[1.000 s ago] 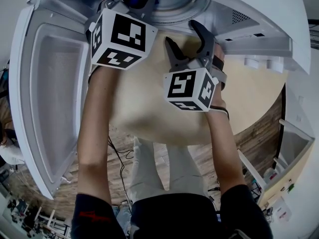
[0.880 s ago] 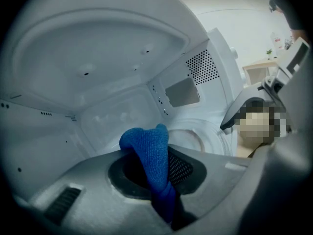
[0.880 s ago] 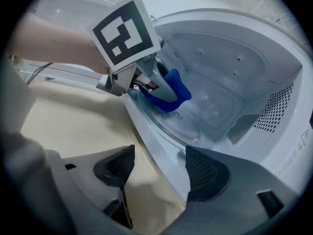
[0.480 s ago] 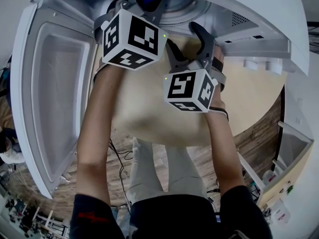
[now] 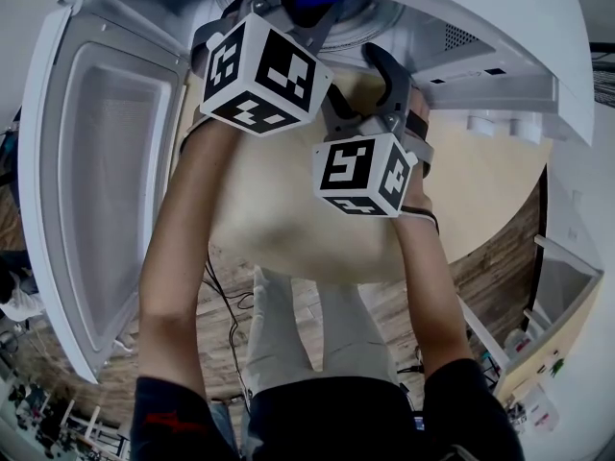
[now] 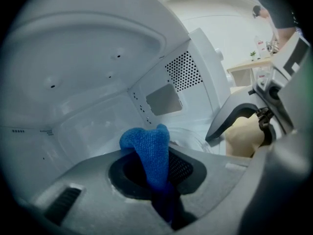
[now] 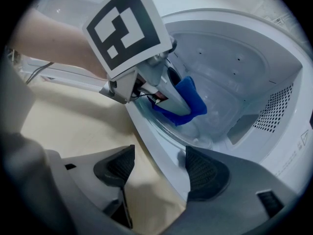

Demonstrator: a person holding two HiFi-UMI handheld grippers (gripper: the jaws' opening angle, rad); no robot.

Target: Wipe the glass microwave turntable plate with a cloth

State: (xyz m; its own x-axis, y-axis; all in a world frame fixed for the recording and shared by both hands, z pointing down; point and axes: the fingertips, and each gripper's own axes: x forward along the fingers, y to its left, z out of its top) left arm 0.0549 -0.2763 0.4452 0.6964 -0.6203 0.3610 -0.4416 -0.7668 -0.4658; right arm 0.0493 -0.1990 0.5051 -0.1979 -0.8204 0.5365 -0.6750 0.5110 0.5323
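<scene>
Microwave cavity, open door, blue cloth

Cloth over turntable plate inside microwave, door swung open left, right gripper before the opening

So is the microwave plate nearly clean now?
Partly. The microwave door is already open, and the left tongs have the blue cloth pinched inside, down by the glass plate. The right tongs are open and empty at the microwave's front edge. I can't tell how clean the plate is; wiping looks under way, with pulling the cloth out left.
</scene>
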